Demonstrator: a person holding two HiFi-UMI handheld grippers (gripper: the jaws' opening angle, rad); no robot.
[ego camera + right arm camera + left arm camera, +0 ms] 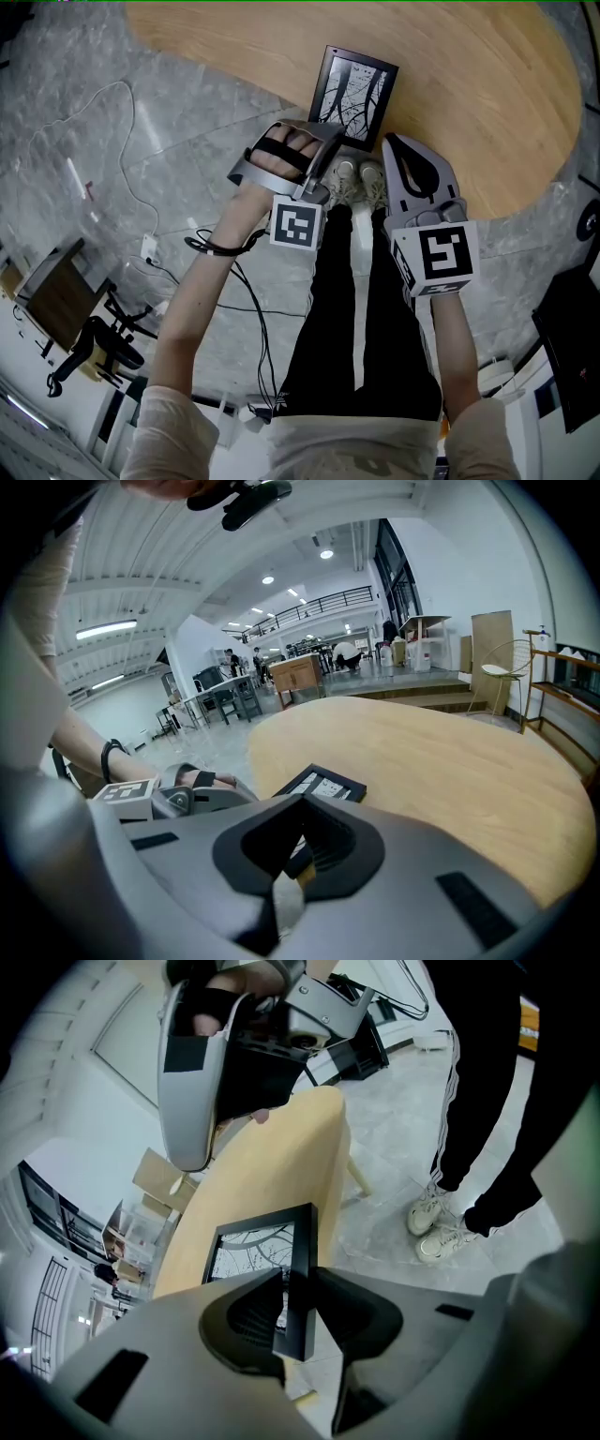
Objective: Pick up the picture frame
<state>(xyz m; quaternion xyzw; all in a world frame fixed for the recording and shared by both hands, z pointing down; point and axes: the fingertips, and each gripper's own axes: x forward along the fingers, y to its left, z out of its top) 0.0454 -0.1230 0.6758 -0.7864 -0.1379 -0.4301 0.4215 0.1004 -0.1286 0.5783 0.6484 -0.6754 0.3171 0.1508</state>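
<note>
Ahead of both tongs in the head view, a black rectangular picture frame with a branch print point(354, 97) lies on the pale rounded wooden worktop point(487, 84), close to the worktop's near edge. At its near left corner are the left tongs point(326, 141). Just beside its near right corner sit the right tongs point(392, 143), tips pressed together and holding nothing; whether they touch the frame cannot be told.

Left gripper view: the frame point(251, 1246) stands directly between the left tongs point(300, 1277). They pinch one black side rail near a corner, and the pads appear to bear on both sides of it.

Right gripper view: the frame point(323, 785) lies just beyond and left of the closed right tongs point(302, 801), with bare worktop point(441, 752) to their right.

Handling, as judged: the frame is probably light and stiff. Its front looks glazed, so likely smooth, slippery and breakable. The rail is the better purchase, not the face. A single corner grip may let it swing, so a hold nearer mid-rail would likely steady it.
</note>
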